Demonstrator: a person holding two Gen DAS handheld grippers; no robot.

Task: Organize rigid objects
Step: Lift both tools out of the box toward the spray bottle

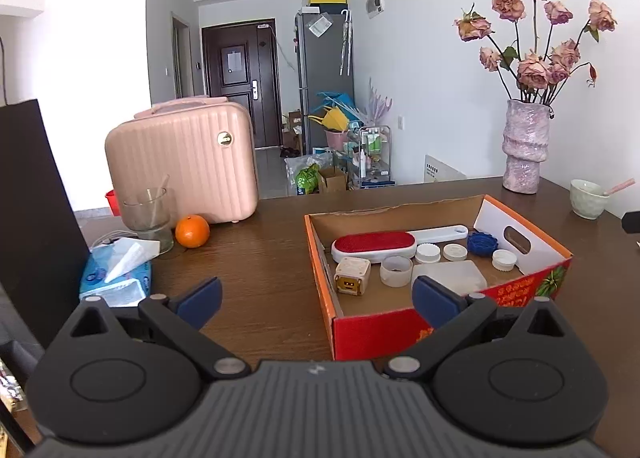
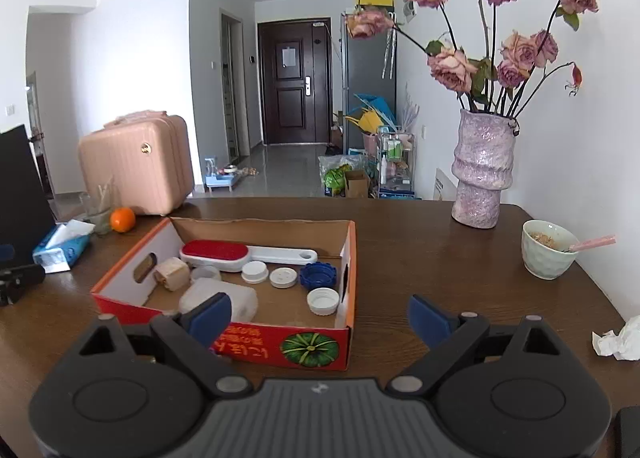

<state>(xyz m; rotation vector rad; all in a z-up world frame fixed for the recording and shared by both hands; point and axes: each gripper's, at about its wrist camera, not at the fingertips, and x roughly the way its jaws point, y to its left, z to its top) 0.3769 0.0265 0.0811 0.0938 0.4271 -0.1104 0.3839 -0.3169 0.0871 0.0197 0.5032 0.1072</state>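
Box (image 1: 520, 290) front behind claw pad (image 1: 434, 300)

Left gripper (image 1: 316, 298) is standing wide apart, blue pads (image 1: 199, 302) clear, nothing between them. Right gripper (image 2: 320, 318) is likewise spread, pads (image 2: 430, 324) empty. Both are angling slightly downward, apparently held above the surface; hands unseen.

Orange-red box (image 2: 256, 338), red-padded brush (image 2: 216, 250), blue cap (image 2: 318, 276).
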